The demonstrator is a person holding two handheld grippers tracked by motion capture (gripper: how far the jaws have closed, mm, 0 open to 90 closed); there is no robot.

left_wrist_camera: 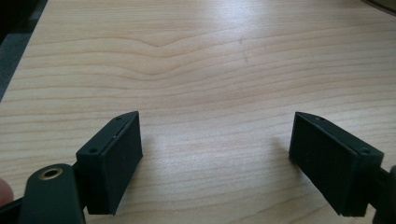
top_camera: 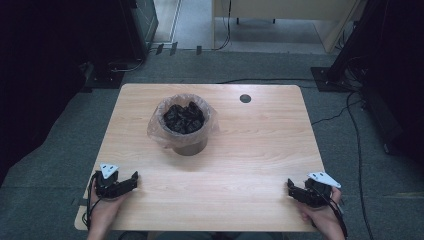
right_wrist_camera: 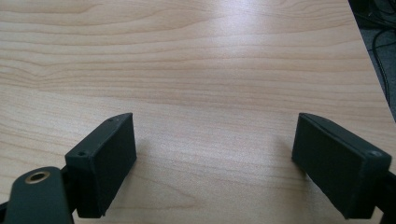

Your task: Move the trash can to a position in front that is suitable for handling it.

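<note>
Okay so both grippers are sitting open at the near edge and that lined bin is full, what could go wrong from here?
1. The bin is heaped with dark pieces; nudging it might spill some.
2. Its thin plastic liner drapes loosely over the rim and could tear or slip if pinched.
3. The left gripper and right gripper sit near the table edge, so cables may snag.

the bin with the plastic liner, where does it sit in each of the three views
High view: bin stands centre-left, towards the table's far edge, full of dark scraps.
Left gripper view: perhaps a dark sliver at the top right corner; cannot tell.
Right gripper view: not in it.
Shared landmark: the wood-grain table.
</note>
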